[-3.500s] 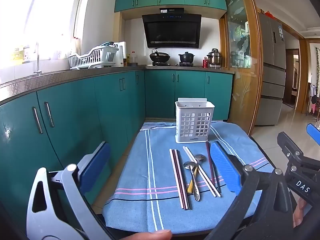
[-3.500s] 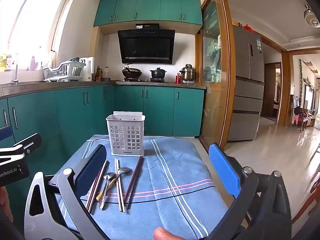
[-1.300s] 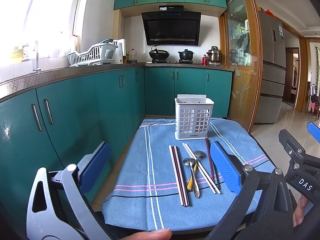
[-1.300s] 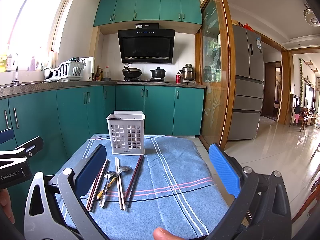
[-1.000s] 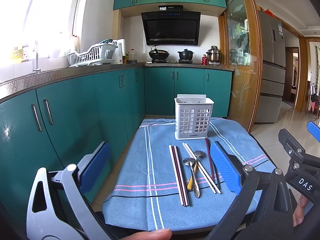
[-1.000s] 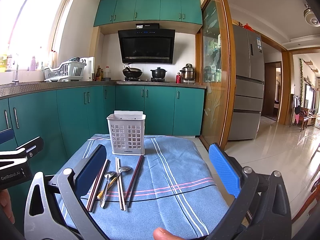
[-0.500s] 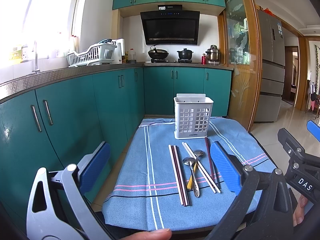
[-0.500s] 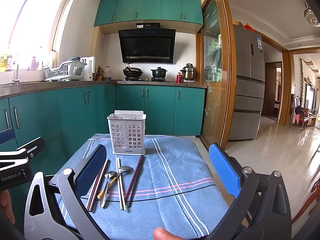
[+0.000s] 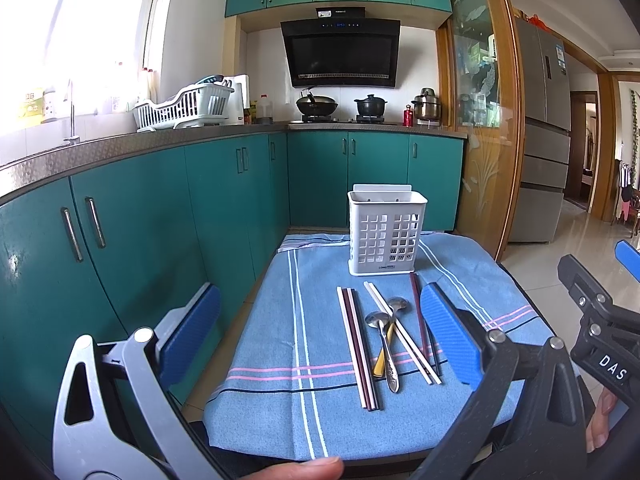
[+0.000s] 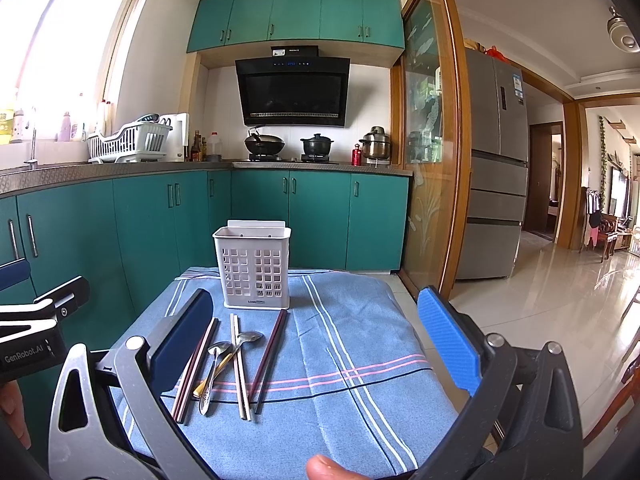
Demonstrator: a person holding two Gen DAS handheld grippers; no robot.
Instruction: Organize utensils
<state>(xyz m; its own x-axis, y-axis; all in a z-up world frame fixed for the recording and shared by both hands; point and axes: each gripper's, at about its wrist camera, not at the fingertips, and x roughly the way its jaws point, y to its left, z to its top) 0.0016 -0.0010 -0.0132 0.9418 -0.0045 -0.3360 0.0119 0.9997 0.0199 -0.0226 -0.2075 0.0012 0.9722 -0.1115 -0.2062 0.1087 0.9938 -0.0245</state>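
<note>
Nothing had changed over the last seconds: blue cloth [image 9: 280, 320], white basket [image 9: 386, 234] at its far end, chopsticks [image 9: 358, 344] and spoons [image 9: 384, 344] lying before it. Left gripper [image 9: 316, 332] and right gripper [image 10: 316, 340] stayed spread wide, empty, so sorting hadn't begun.

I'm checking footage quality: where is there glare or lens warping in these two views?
Left wrist view: the window is blown out white, and the counter bows. Right wrist view: the window glares less, the fridge leans, and the floor shines. The utensils stay sharp.
</note>
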